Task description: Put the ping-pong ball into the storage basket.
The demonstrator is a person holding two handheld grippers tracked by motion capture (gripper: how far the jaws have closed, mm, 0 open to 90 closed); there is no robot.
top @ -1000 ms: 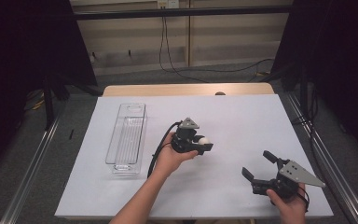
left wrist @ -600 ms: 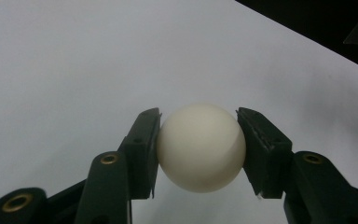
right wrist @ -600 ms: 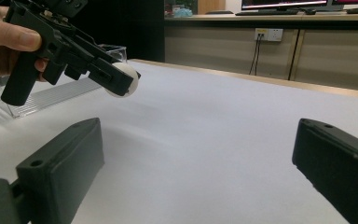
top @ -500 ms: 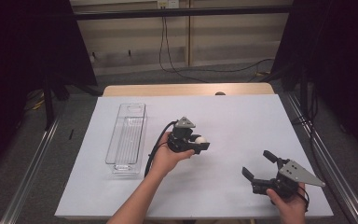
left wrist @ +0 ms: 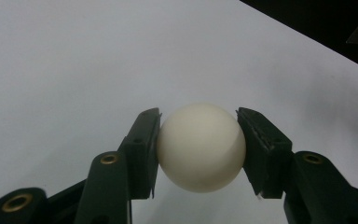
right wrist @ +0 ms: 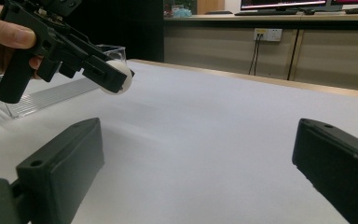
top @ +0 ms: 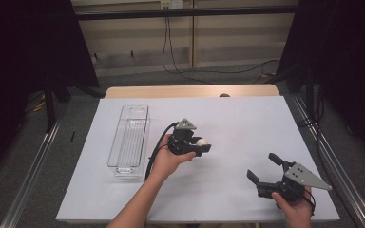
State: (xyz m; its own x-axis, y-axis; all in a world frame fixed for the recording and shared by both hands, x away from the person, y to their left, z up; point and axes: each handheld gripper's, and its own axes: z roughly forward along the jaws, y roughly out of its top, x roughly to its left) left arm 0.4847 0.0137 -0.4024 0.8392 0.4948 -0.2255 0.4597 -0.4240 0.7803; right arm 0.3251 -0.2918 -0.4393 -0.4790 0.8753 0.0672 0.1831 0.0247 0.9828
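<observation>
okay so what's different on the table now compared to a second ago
Very little. The left gripper, shut on the white ball, has drifted slightly toward the clear tray, still off the table. The right gripper stays open near the table's near right edge, and the tray hasn't moved.

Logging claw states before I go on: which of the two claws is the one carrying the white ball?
The left claw, beside the clear tray, is shut on the white ball. The right claw is open with nothing between its jaws.
</observation>
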